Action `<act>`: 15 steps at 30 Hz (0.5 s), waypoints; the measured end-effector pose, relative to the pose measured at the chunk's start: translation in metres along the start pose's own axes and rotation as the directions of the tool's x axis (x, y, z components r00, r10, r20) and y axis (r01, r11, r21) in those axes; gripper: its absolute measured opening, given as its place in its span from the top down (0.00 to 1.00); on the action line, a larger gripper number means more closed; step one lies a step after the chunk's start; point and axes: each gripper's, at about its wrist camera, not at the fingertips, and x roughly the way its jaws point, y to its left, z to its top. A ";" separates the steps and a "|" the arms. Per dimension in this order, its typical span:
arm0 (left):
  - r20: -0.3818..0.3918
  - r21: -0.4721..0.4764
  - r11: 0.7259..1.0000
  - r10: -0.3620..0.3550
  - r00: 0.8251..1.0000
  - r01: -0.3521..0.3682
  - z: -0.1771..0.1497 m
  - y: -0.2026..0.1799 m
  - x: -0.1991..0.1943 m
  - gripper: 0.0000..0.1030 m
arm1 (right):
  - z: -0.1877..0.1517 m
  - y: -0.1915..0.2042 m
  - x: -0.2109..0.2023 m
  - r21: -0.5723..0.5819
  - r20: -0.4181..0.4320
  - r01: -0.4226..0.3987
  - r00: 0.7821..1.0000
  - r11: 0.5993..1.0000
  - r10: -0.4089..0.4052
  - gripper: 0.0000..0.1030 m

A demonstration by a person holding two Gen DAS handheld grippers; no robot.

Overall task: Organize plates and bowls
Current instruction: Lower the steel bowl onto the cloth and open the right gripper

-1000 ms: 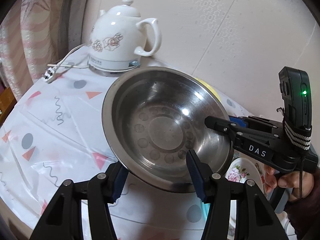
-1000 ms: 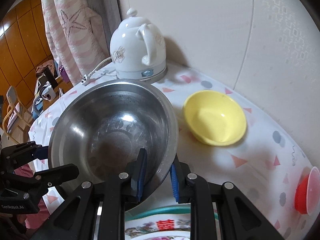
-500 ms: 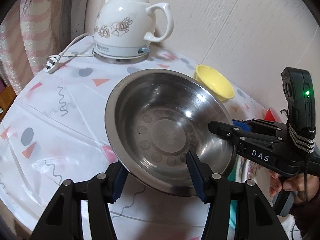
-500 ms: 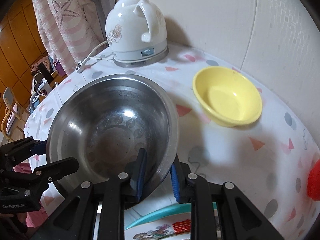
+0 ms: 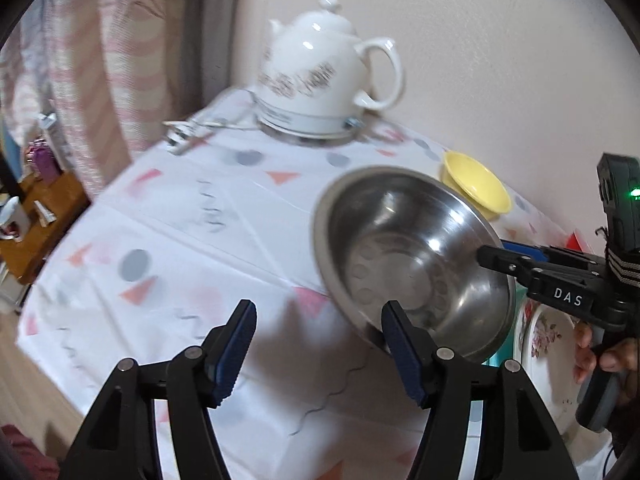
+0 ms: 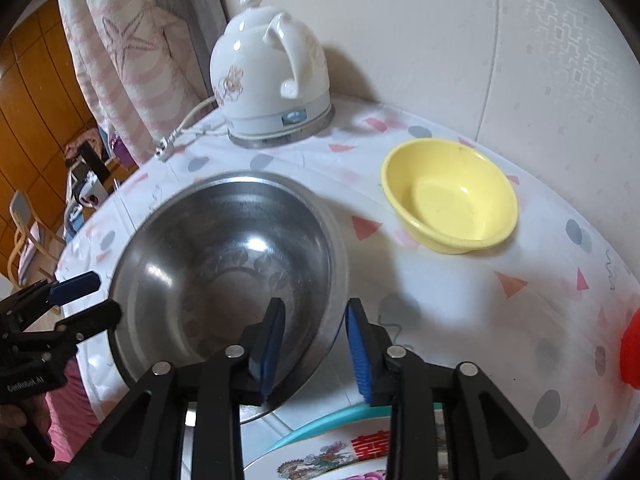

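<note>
Letting go with both at once, my left hand-held gripper [image 5: 318,346] spread clear and my right hand-held gripper [image 6: 314,350] just opened astride its rim, the round stainless-steel bowl [image 6: 224,280], tilted on the patterned surface [image 5: 192,240] beside the flowered plate [image 6: 360,456], could rock or slide.

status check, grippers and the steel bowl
Left gripper open, clear of steel bowl. Right gripper jaws just opened, straddling bowl rim, pads off. Yellow bowl and kettle behind, nothing blocking.

Floral plate [image 6: 360,456] cut off below.
</note>
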 end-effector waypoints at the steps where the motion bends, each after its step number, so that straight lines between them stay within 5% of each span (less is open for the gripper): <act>1: 0.008 -0.002 1.000 0.012 1.000 -0.012 0.000 0.001 -0.004 0.36 | 0.001 -0.001 -0.002 0.004 0.004 0.005 1.000 1.000 -0.005 0.69; 15: 0.156 0.105 0.993 0.045 0.987 -0.062 0.024 -0.034 -0.057 0.31 | -0.008 -0.016 -0.023 0.069 0.040 0.012 0.999 0.998 -0.015 0.68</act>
